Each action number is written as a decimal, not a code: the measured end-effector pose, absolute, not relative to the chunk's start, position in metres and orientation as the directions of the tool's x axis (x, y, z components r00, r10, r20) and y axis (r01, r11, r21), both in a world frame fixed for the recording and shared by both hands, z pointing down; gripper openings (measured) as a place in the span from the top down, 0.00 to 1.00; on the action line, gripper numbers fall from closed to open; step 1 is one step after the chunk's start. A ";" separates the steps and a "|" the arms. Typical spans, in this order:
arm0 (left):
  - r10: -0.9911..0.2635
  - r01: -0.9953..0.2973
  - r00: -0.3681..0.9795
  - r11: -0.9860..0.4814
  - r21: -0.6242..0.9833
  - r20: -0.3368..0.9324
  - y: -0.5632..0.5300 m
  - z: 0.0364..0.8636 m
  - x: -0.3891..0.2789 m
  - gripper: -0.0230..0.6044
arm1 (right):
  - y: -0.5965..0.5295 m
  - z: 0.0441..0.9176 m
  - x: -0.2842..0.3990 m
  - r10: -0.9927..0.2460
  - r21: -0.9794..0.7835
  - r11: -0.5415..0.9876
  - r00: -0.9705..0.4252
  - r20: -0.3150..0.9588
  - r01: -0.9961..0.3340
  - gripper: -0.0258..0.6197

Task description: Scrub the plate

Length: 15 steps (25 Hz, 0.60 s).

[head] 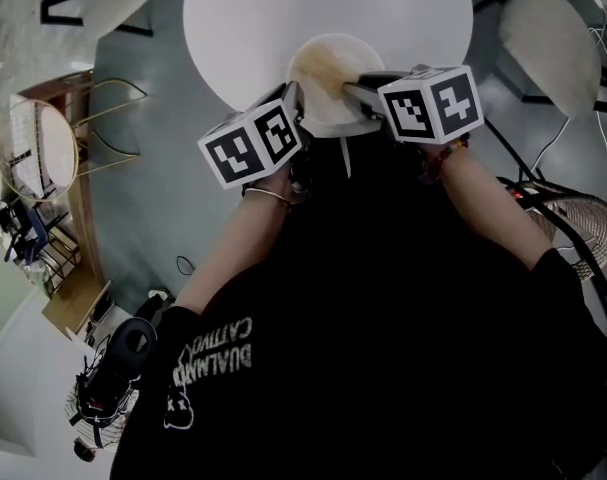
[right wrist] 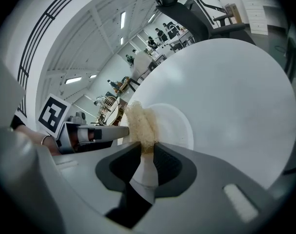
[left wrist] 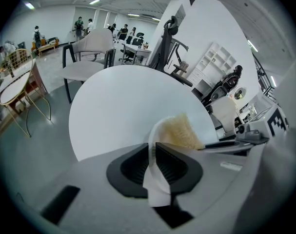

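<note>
The plate (head: 335, 116) is at the near edge of the round white table (head: 253, 28), close to the person; whether it rests there or is lifted I cannot tell. The left tool (left wrist: 154, 149) is clamped narrow on the plate's left rim (edge-on in its own view). The right tool (right wrist: 147, 150) grips the white handle of a scrubber (right wrist: 139, 123), whose pale yellow fibrous head lies against the plate's face, just right of the left tool's tips. A chair (left wrist: 91, 45) stands beyond the table's far side.

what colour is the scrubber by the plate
Pale straw-tan. The scrubber shows best in the right gripper view.
</note>
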<state>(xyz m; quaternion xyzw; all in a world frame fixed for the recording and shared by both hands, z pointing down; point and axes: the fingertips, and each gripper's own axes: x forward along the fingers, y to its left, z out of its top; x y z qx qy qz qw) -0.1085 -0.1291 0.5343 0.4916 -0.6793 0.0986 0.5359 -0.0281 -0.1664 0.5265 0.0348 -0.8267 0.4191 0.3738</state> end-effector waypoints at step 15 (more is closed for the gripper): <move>-0.559 -0.762 0.052 0.514 0.395 0.828 -0.124 0.541 -0.098 0.88 | -0.186 0.532 0.012 0.172 -0.650 0.613 -0.727 0.665 -0.449 0.83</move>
